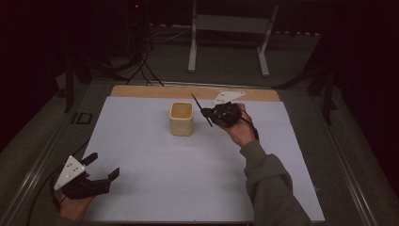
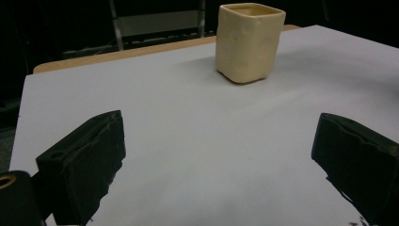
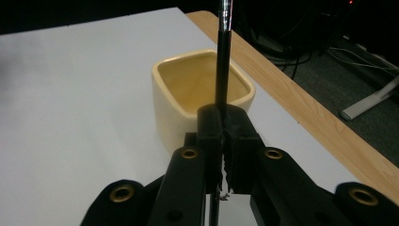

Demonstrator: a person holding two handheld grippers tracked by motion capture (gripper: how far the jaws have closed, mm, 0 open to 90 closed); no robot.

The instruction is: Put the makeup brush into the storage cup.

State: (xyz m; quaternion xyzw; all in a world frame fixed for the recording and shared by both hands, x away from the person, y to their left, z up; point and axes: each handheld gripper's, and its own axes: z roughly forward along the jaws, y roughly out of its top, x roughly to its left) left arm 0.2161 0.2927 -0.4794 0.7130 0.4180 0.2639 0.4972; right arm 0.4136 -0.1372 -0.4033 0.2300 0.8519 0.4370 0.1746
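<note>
Cup [image 1: 181, 119], cream-coloured and square-mouthed, stood upright on the white sheet [image 1: 155, 188] that covered most of the desk [image 1: 141, 91], toward the far side and roughly midway across. Its inside looked empty as far as your right gripper view showed.

Just to the right of the cup, you held your right gripper [image 1: 212, 114] above the sheet, apart from the cup. Its fingers [image 3: 211, 136] were clenched on a thin black stick [image 1: 201, 109], which ran through the grip and stuck out on both sides. In your right gripper view the stick [image 3: 223, 56] rose across the cup's [image 3: 188, 94] open mouth, with a silvery band near its far end; whether that end was over the cup or only in front of it, you could not tell from these views.

Well away from the cup, at the near left corner of the sheet, your left gripper [image 1: 102, 167] sat low in your left hand [image 1: 75, 207]. Its fingers [image 2: 87, 165] were spread wide and released, with nothing between them, and they pointed across the sheet toward the cup [image 2: 248, 41].
</note>
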